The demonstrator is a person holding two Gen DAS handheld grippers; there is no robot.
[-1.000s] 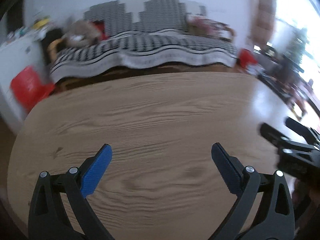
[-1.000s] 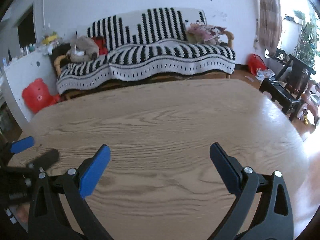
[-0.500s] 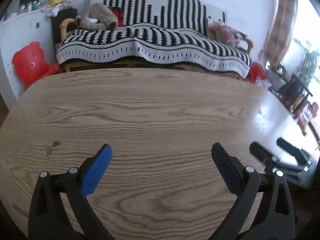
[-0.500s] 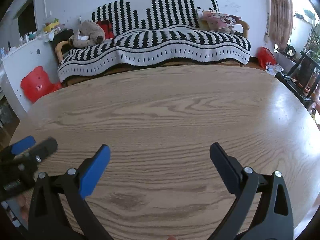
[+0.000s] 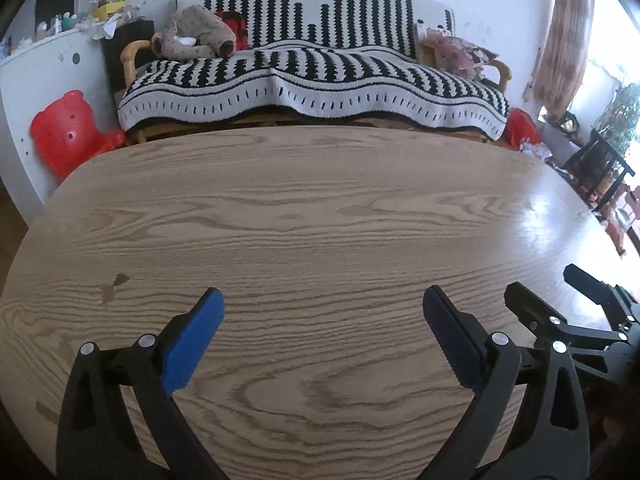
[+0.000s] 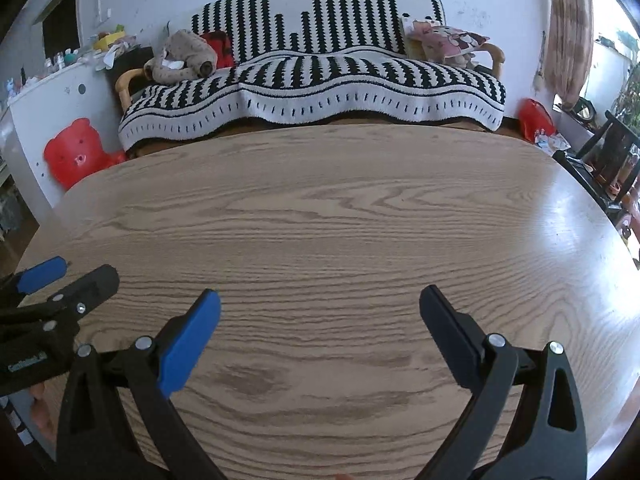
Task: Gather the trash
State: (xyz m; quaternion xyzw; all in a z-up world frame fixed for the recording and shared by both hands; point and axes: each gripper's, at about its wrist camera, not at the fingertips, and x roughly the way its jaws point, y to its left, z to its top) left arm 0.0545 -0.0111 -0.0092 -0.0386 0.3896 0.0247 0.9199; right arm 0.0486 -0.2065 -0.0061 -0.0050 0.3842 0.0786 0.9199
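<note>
My left gripper [image 5: 322, 304] is open and empty above the near part of a wooden table [image 5: 320, 208]. My right gripper [image 6: 318, 304] is open and empty above the same table [image 6: 340, 208]. The right gripper also shows at the right edge of the left wrist view [image 5: 560, 300], and the left gripper at the left edge of the right wrist view [image 6: 68, 276]. No trash shows on the tabletop in either view.
A sofa with a black-and-white striped blanket [image 5: 312, 76] stands beyond the table's far edge, with a plush toy [image 5: 192, 32] and a pillow [image 5: 456, 50] on it. A red bear-shaped stool [image 5: 66, 132] and white cabinet are at left. A dark chair [image 6: 612, 160] stands at right.
Both views have steadied and pitched so the sofa and wall show more fully. The two grippers now sit closer side by side. Both stay open.
</note>
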